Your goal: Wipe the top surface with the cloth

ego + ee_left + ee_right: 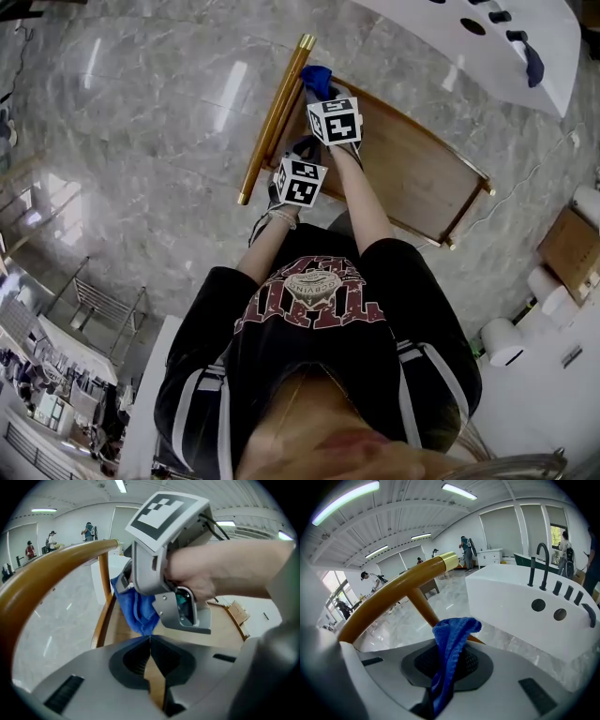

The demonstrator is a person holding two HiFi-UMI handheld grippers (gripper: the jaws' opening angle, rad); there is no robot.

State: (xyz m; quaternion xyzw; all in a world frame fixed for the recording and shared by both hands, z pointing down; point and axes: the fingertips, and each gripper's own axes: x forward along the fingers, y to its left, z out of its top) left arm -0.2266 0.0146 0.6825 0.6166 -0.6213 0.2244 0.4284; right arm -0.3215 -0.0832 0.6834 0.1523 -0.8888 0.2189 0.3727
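Cloth (454, 630), blue, is pinched lengthwise between the right gripper's (446, 665) jaws, its bunched free end pointing forward beside the round wooden rail (275, 117). The left gripper (150, 641), pressed together and empty, sits just behind. The bare wooden top (412, 178) stretches rightward to its framed edge.

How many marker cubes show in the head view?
2. One cube sits on the left hand-held gripper, nearer the person. The other cube is on the right hand-held gripper, just behind the cloth. None seems hidden.
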